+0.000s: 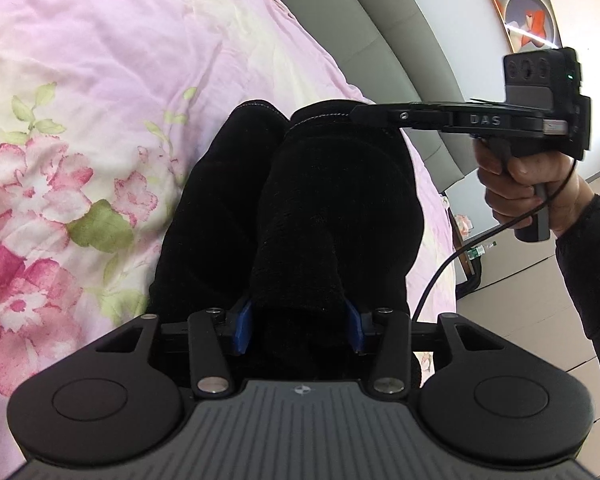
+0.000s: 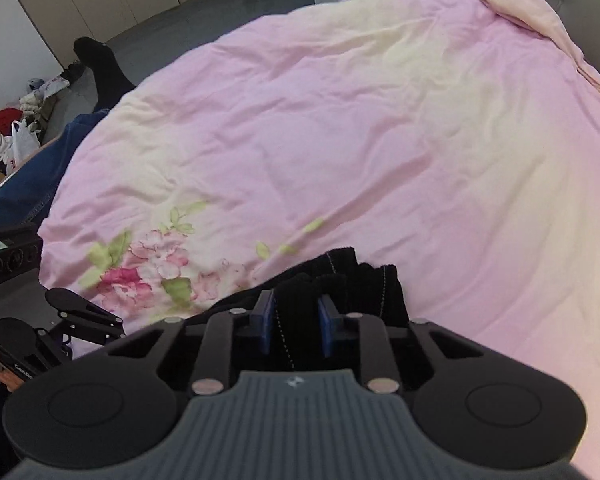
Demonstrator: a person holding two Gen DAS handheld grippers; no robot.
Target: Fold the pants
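Black pants (image 1: 320, 200) lie bunched lengthwise on a pink floral quilt (image 1: 100, 80). My left gripper (image 1: 299, 330) is shut on the near end, and thick black cloth fills the gap between its blue pads. My right gripper (image 1: 360, 114) reaches in from the right and pinches the stitched hem at the far end. In the right wrist view, the right gripper (image 2: 297, 318) has its blue pads pressed on a fold of the pants (image 2: 364, 280) with white stitching. Below the jaws the cloth is hidden.
The quilt (image 2: 380, 120) spreads wide beyond the pants. A grey padded headboard (image 1: 360, 20) runs along the far side. A hand (image 1: 528, 184) holds the right unit, with a cable (image 1: 440, 276) hanging. A leg in jeans (image 2: 32, 176) and heaped clothes (image 2: 12, 128) are at the left.
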